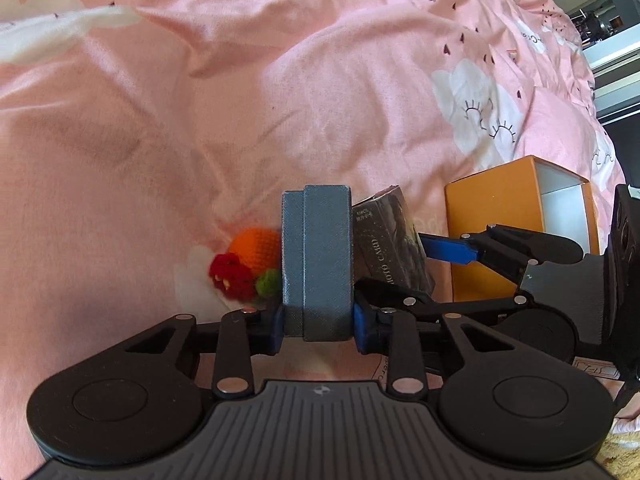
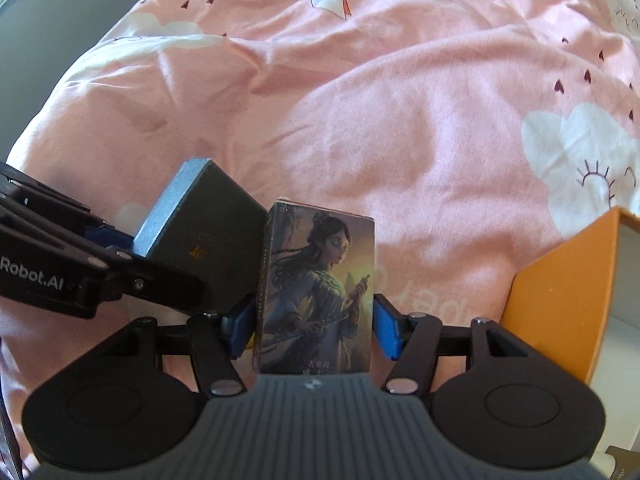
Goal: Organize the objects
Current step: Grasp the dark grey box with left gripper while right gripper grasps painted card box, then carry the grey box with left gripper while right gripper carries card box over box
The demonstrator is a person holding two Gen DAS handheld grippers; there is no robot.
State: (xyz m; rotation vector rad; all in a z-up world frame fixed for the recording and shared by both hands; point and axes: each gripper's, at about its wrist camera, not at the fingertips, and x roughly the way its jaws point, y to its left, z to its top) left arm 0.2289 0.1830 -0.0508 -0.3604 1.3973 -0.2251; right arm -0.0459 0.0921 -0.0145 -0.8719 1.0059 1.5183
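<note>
A bed's rumpled pink quilt (image 1: 160, 140) fills both views; an orange box (image 1: 496, 216) at right and a crocheted fruit toy (image 1: 248, 264) left of centre rest on it.

soft daylight falls evenly on the pink quilt (image 1: 320, 92), bright but without harsh glare; folds cast gentle shadows. both fisheye views bend hard at the edges, with dark corners. the quilt looks slightly soft and blurred, and the orange box (image 2: 560, 292) is smeared at the right wrist view's rim
</note>
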